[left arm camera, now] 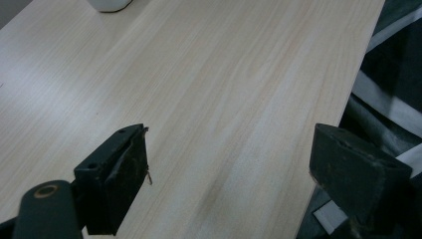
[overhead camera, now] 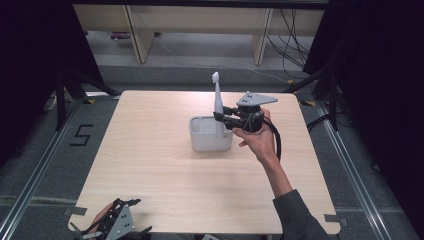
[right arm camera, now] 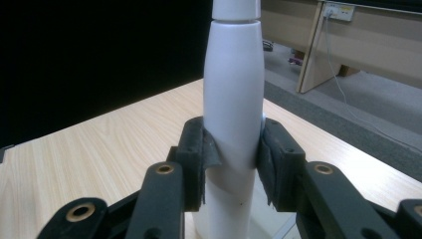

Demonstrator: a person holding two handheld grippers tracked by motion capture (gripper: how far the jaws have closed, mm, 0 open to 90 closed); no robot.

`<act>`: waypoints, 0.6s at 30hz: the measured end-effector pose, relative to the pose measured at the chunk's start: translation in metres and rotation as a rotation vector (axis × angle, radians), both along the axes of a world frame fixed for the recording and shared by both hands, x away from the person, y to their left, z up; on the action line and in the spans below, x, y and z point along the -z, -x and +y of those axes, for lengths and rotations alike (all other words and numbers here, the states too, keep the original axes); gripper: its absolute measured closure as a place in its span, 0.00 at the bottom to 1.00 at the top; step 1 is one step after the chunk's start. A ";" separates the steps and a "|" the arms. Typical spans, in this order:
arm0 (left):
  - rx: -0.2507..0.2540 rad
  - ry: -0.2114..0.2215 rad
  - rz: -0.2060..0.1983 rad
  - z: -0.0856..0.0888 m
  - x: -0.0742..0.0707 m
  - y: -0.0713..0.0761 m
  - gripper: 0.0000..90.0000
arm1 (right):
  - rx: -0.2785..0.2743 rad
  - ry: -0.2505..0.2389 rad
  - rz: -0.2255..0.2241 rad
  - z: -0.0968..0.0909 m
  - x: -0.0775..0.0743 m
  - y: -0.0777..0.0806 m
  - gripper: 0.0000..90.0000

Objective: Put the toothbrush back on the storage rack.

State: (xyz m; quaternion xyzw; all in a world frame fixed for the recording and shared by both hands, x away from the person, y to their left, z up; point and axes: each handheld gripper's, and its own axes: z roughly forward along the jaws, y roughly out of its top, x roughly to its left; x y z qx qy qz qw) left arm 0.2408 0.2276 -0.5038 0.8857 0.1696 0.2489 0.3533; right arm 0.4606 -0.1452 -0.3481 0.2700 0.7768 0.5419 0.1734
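Down at about seven o'clock on the table (overhead camera: 165, 200), the left claw (overhead camera: 131, 216) rested near the front edge with its jaws wide apart and nothing between them; the left gripper view looked along its rubber-faced black fingers (left arm camera: 122, 172) across bare, pale wood-grain laminate. Nothing lay around it or blocked it.

Toward the middle stood a white holder (overhead camera: 210, 137), a boxy, smooth plastic tub with rounded corners and an inner divider. Rising from its right-hand compartment was the electric toothbrush (overhead camera: 217, 107), upright, glossy white, thick and rounded at the handle and narrowing to a slim neck with a small brush head on top.

At about two o'clock from the holder, the right claw (overhead camera: 223, 119) reached in level from the right, closed on the toothbrush handle. In the right gripper view its padded fingers (right arm camera: 195, 159) pressed both sides of the toothbrush (right arm camera: 233, 109), low on the handle. The person's hand (overhead camera: 257, 140) wrapped the gripper body, a cable trailing along the wrist. The holder's rim sat just beneath the jaws.
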 end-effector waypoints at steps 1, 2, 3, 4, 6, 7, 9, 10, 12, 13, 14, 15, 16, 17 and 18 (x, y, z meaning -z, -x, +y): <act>-0.001 -0.003 -0.001 0.000 0.000 0.000 0.17 | 0.005 -0.001 0.018 0.001 -0.001 0.000 0.74; 0.001 -0.002 0.000 0.000 0.000 0.000 0.17 | 0.008 0.004 0.009 0.002 -0.001 -0.002 0.74; 0.000 -0.001 0.000 0.000 0.000 0.000 0.17 | 0.012 -0.001 0.015 0.004 -0.002 -0.002 0.74; 0.001 0.000 0.001 0.000 0.000 0.000 0.17 | 0.012 -0.006 0.001 0.004 -0.002 -0.004 0.74; 0.001 0.000 0.001 0.000 0.000 0.000 0.17 | 0.012 -0.013 0.017 0.006 -0.003 -0.006 0.74; 0.001 0.000 0.001 0.000 0.000 0.000 0.17 | 0.013 -0.011 0.014 0.006 -0.003 -0.007 0.74; 0.001 0.000 0.001 0.000 0.000 0.000 0.17 | 0.020 -0.016 0.019 0.008 -0.003 -0.010 0.74; 0.001 -0.001 0.001 0.000 0.000 0.000 0.17 | 0.022 -0.014 0.019 0.008 -0.003 -0.011 0.74; 0.001 0.000 -0.001 0.000 0.000 0.000 0.17 | 0.022 -0.013 0.014 0.010 -0.003 -0.013 0.74; 0.001 0.000 0.000 0.000 0.000 0.000 0.17 | 0.028 -0.009 0.012 0.010 -0.003 -0.014 0.74; 0.001 0.000 0.000 0.000 0.000 0.000 0.17 | 0.028 -0.009 0.012 0.010 -0.003 -0.014 0.74; -0.002 0.001 -0.005 0.000 0.000 0.000 0.17 | 0.035 -0.024 0.015 0.012 -0.002 -0.016 0.74; -0.002 0.001 -0.005 0.000 0.000 0.000 0.17 | 0.035 -0.024 0.015 0.012 -0.002 -0.016 0.74; -0.002 0.001 -0.004 0.000 0.000 0.000 0.17 | 0.032 -0.026 0.022 0.012 -0.002 -0.017 0.74; 0.001 -0.008 -0.008 0.000 0.000 0.000 0.17 | 0.041 -0.025 0.020 0.014 -0.002 -0.020 0.74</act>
